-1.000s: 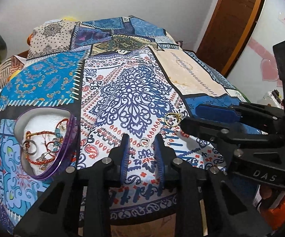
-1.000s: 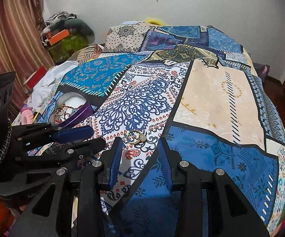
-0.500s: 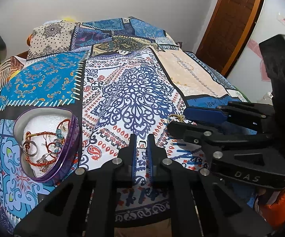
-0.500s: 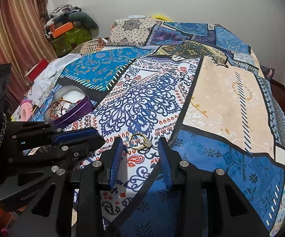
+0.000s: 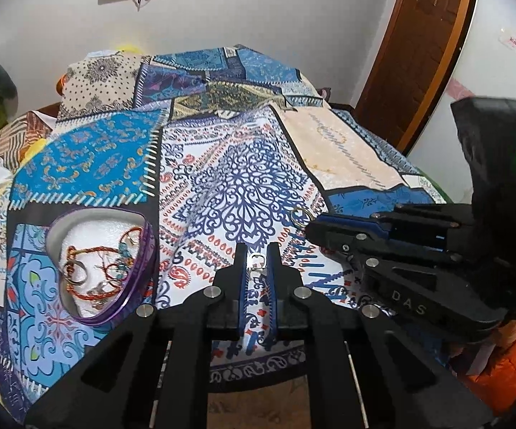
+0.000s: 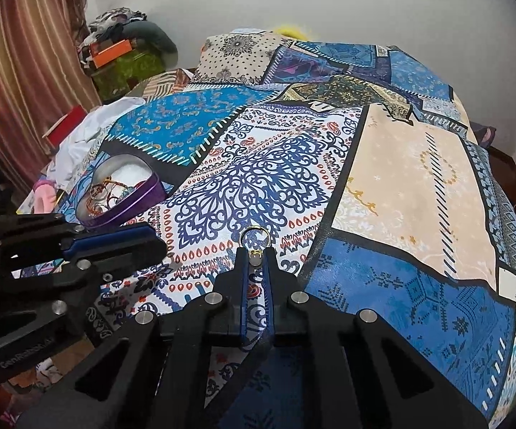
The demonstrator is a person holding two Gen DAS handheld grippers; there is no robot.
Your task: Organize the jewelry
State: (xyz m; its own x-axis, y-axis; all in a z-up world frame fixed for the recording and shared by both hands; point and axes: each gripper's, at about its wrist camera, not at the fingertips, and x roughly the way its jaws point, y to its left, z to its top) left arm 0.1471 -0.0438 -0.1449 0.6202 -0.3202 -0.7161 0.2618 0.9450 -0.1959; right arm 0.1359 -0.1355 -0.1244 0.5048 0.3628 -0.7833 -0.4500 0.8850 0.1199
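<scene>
patchwork bedspread (image 5: 251,186) | left tongs (image 5: 257,250) pinch silver ring (image 5: 257,259) | right tongs (image 6: 256,255) pinch gold ring (image 6: 254,239)

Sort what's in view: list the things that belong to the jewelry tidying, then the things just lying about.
Job:
silver ring in left gripper
gold ring in right gripper
purple heart tin

Lying about:
patchwork bedspread
clothes pile
white cloth

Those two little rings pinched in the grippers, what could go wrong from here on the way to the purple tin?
The left gripper holds the silver ring only at its fingertips, so it might slip out and vanish against the busy bedspread. The right gripper pinches the gold ring by its stone end, the loop sticking out, so it may twist loose. The heart-shaped tin already holds tangled bracelets, which a ring could snag.
</scene>
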